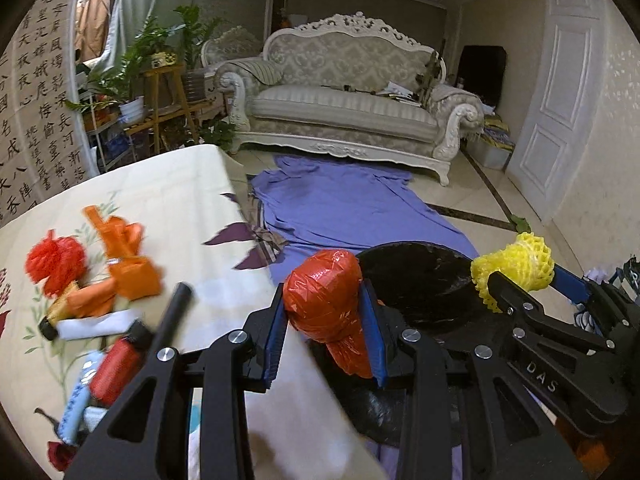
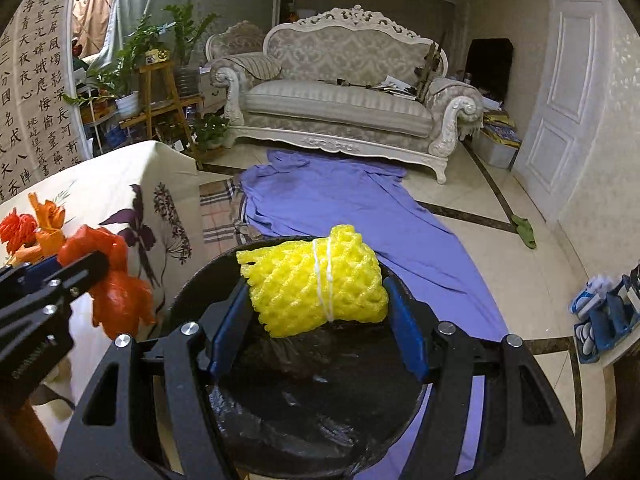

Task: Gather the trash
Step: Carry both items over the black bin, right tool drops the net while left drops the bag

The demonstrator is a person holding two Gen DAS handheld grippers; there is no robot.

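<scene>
While both claws carry trash, what matters is how each load sits vs the bin (image 2: 304,412). Right claw (image 2: 318,308) is clenched on the yellow foam net (image 2: 316,284), its long axis lying crosswise between the pads, and it hangs directly over the black-lined bin mouth, so a plain release should drop it in. Left claw (image 1: 326,316) is clenched on the red bag wad (image 1: 326,300), long axis roughly along the fingers; it sits at the bin's left rim, by the tabletop (image 1: 168,196) edge, bin lying to its right & slightly ahead. Judging from that, right claw is nearer; left needs a short shift rightward first. More trash remains on the tabletop: red net (image 1: 54,262), orange scraps (image 1: 124,256), marker (image 1: 174,312).
</scene>
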